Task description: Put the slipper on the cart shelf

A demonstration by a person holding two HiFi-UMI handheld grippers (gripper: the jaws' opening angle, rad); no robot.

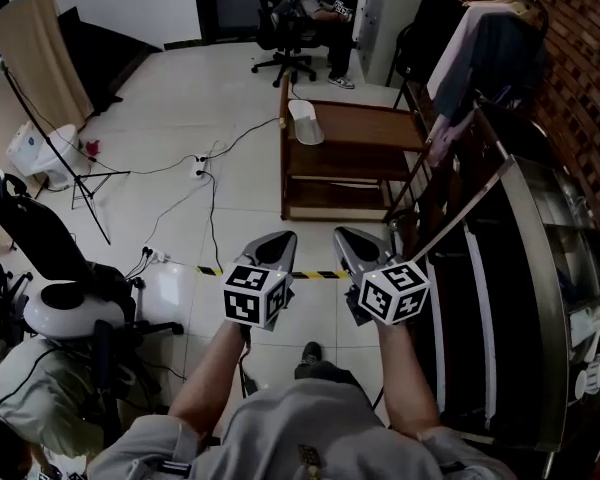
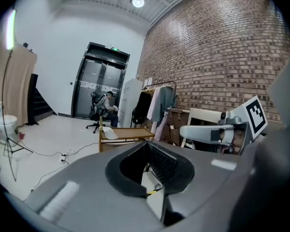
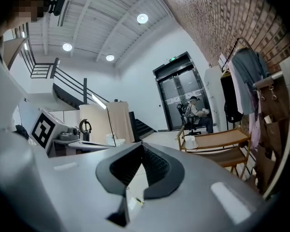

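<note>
You've got the wooden cart [image 1: 370, 130] standing on the tiled floor [image 1: 170, 88], well ahead of both your jaws. A white slipper [image 1: 306, 123] lies on its top shelf, at the end left of your jaws. On the floor, black cables [image 1: 208, 183] run ahead-left of your left jaws. A yellow-black tape strip [image 1: 315, 273] crosses under the jaw tips.
</note>
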